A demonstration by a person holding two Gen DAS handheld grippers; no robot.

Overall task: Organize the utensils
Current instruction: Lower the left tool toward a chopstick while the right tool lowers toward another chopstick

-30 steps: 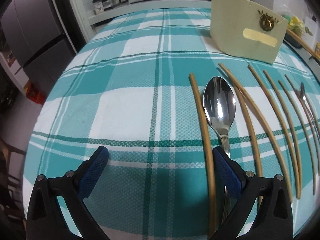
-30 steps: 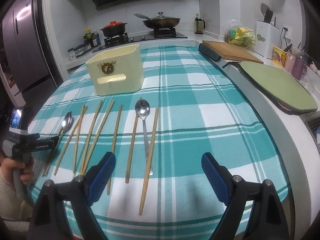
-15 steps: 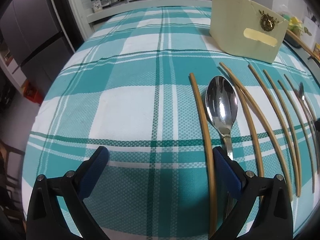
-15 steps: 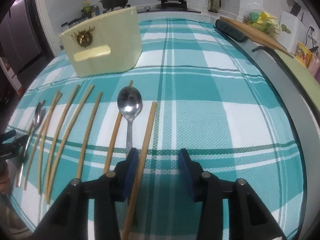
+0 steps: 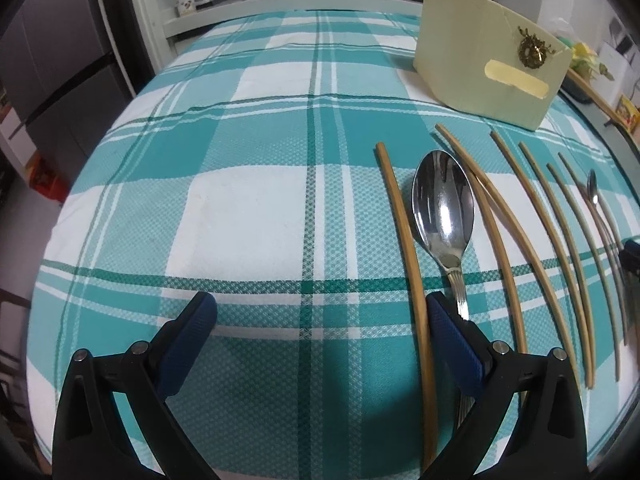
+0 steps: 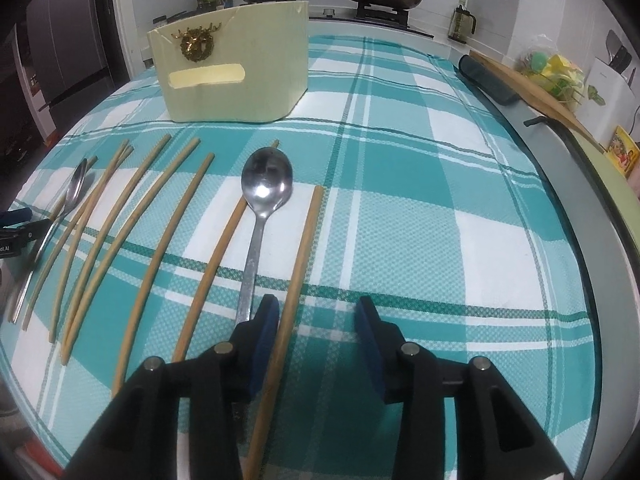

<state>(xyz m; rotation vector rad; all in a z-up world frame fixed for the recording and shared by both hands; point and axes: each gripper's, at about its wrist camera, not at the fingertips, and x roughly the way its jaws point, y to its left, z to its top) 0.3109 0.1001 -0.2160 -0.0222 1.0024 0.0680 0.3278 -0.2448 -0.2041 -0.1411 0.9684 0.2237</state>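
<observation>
Right gripper (image 6: 316, 312) half-narrowed after closing in, a pale bamboo chopstick (image 6: 298, 272) between its blue pads, not pinched. Steel spoon (image 6: 262, 208) just left of it. Left gripper (image 5: 320, 312) wide, empty; long wooden chopstick (image 5: 404, 236) and shiny metal spoon (image 5: 442, 208) by its right pad. Beyond on the teal-checked desk (image 6: 400, 200): cream utensil box (image 6: 236, 68)

The left claw (image 5: 320, 320) hangs wide open over the checked table (image 5: 248, 216), nothing between its pads. Just right of it lies a steel spoon (image 5: 443, 208), flanked by bamboo chopsticks (image 5: 404, 232). Beyond the spoon stands a cream holder (image 5: 472, 68).
</observation>
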